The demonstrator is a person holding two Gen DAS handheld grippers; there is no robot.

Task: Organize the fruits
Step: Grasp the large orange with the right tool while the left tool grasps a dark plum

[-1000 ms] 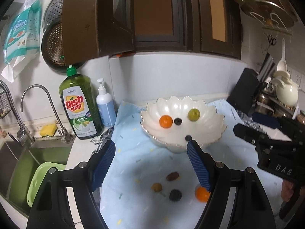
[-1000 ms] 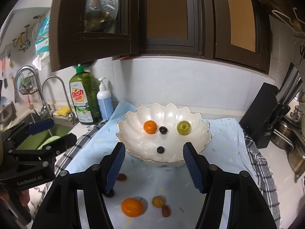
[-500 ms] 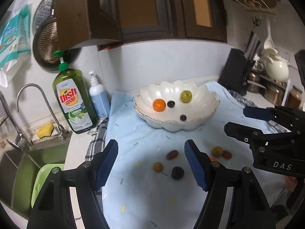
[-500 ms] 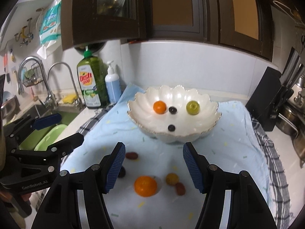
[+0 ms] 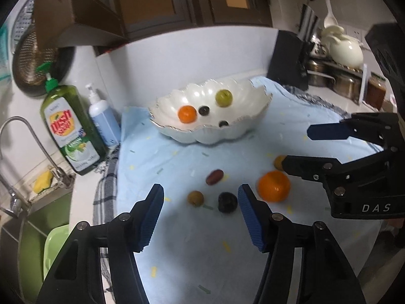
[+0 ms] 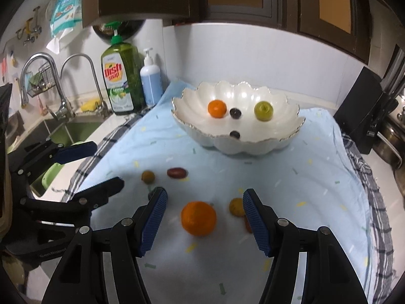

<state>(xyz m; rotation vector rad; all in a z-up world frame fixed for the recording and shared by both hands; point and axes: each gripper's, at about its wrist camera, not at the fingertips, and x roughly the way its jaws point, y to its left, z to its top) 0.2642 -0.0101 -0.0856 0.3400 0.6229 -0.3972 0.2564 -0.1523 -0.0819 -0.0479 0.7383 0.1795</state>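
Note:
A white scalloped bowl (image 5: pixel 215 136) (image 6: pixel 248 147) on the light blue cloth (image 5: pixel 162 157) holds a small orange (image 5: pixel 187 114), a green fruit (image 5: pixel 223 98) and two dark berries. Loose on the cloth lie a big orange (image 5: pixel 274 186) (image 6: pixel 198 217), a red date (image 5: pixel 214 176) (image 6: pixel 177 172), a brownish fruit (image 5: pixel 195 198) (image 6: pixel 148 176), a dark plum (image 5: pixel 227 202) and a yellowish fruit (image 6: pixel 236 206). My left gripper (image 5: pixel 200 190) (image 6: pixel 109 163) hovers just short of the brownish fruit and plum, jaws closing, nothing between them. My right gripper (image 6: pixel 205 193) (image 5: pixel 301 147) is open over the big orange.
A green dish soap bottle (image 5: pixel 68 131) and a blue pump bottle (image 5: pixel 103 121) stand left of the cloth, by the sink with its tap (image 5: pixel 30 136) and a green tub (image 5: pixel 55 248). A black knife block (image 5: pixel 288 58) and pots stand at the back right.
Both grippers have sunk toward the loose fruits on the cloth, which now look larger. The left jaws have narrowed and that gripper has rolled. The right jaws keep the same width.

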